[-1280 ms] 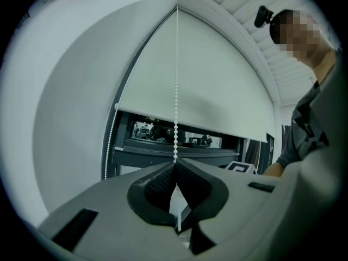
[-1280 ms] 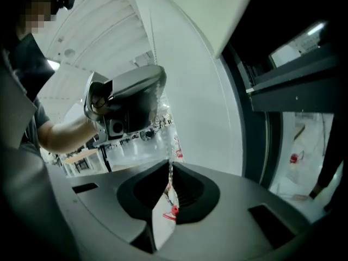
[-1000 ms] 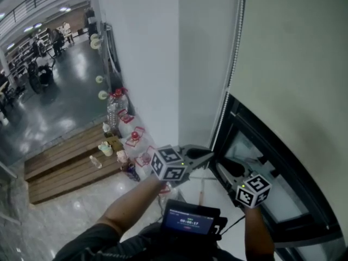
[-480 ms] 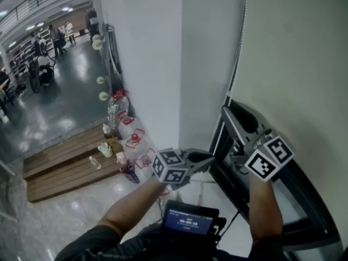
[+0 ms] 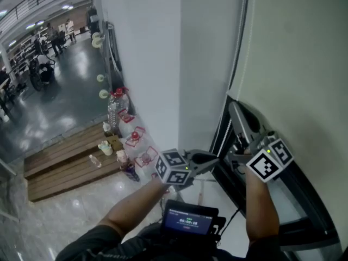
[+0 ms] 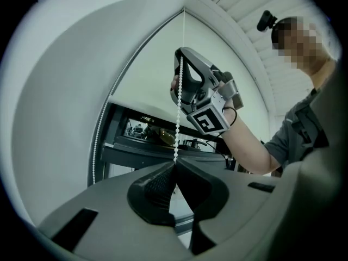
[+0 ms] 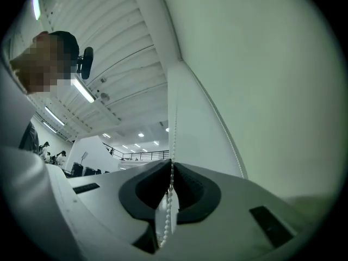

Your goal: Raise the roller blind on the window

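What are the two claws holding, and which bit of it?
Both hold the bead chain of the roller blind. The left claw pinches it lower; the right claw, whose jaws have just been closing, grips the same strand higher up.

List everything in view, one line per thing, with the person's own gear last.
Roller blind: one, off-white, covering the upper window at right.
Bead chain: one, white, hanging by the blind's left edge.
Window frame: one, black, below the blind's bottom edge.
Pillar: one, white, left of the window.
Wooden platform: one, brown, on the floor at lower left.
Water bottles: several, clear with red caps, at the pillar's foot.
Screen device: one, black, at the person's chest.
Left gripper: one, grey, shut on the bead chain low down.
Right gripper: one, grey, jaws have just been closing and now pinch the same chain higher up.
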The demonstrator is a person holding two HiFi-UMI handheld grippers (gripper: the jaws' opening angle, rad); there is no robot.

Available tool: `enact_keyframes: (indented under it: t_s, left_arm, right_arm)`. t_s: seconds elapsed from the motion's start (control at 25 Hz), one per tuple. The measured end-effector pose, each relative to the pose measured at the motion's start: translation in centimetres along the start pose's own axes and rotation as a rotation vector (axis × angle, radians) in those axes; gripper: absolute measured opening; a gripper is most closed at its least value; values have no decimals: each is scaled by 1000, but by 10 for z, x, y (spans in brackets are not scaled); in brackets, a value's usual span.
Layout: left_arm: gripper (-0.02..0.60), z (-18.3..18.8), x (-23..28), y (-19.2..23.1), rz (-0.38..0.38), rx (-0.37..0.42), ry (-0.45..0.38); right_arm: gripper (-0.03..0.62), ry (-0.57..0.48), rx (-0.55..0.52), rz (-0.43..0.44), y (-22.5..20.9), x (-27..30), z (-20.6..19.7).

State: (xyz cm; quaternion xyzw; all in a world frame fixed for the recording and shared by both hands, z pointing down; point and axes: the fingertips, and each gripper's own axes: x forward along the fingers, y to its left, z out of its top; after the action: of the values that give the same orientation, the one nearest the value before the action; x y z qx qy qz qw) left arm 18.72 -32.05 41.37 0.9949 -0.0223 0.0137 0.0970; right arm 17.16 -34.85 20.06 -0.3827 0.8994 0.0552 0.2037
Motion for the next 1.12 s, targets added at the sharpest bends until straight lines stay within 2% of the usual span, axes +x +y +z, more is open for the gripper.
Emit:
enact_keyframes:
  t_s: [0.12, 0.24, 0.64, 0.76, 0.88, 0.92, 0.96, 1.0, 1.12]
  left_arm:
    - [-3, -2, 9, -6, -15, 3, 5]
    - [-3, -13, 10, -4, -4, 12, 42]
    - [-3, -115, -3, 16, 71, -38, 251]
    - [-5, -131, -11, 26, 114, -86, 276]
    - [2, -125, -21, 36, 154, -99, 279]
    - [21, -117, -26, 40, 170, -78, 277]
    - [74, -107, -32, 43, 185, -58, 266]
    - [98, -93, -41, 45, 197, -50, 243]
    - [98, -32, -64, 43, 219, -31, 116]
  right_arm:
    - [12, -26, -3, -10, -3, -6, 3]
    - [11, 7, -37, -29, -5, -12, -7]
    - [12, 140, 43, -78, 0, -37, -105]
    - [12, 141, 45, -80, 4, -43, -120]
    - [12, 145, 42, -82, 0, -45, -121]
    - [12, 150, 41, -83, -2, -46, -120]
    - [12, 152, 42, -84, -3, -46, -120]
    - [12, 153, 44, -86, -4, -47, -119]
    - [12, 150, 47, -86, 0, -48, -116]
